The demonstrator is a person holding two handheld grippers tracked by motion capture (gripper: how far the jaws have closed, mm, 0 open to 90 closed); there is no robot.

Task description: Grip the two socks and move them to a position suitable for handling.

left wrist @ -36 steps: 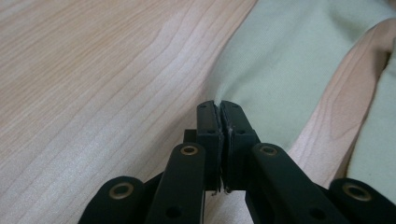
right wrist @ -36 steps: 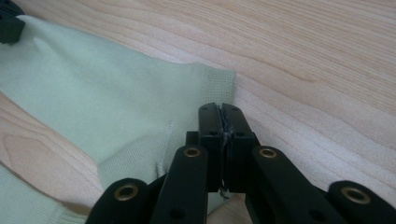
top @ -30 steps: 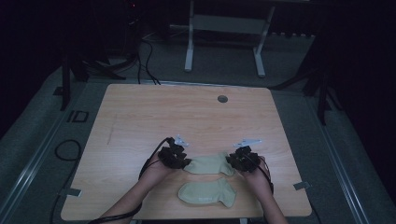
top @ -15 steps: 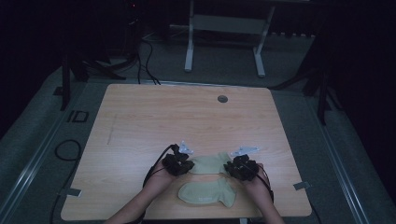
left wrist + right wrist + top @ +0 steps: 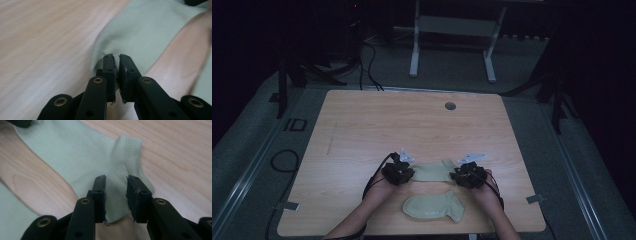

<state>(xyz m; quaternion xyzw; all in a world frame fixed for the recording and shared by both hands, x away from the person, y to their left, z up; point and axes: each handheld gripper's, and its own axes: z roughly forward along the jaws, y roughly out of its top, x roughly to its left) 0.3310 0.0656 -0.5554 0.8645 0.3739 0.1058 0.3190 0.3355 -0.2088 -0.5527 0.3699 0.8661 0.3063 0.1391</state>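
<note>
Pinching sock (image 5: 432, 170) toe: left claw (image 5: 117, 58) | right claw (image 5: 115, 182) parted astride cuff | both nearer than before

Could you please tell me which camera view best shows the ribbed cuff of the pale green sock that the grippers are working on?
The right gripper view: the pale green sock's ribbed cuff lies close and sharp just beyond the open jaws. The high view shows that sock small and dim between the two grippers. The left gripper view shows its opposite end, with the jaws nearly closed at the edge.
</note>
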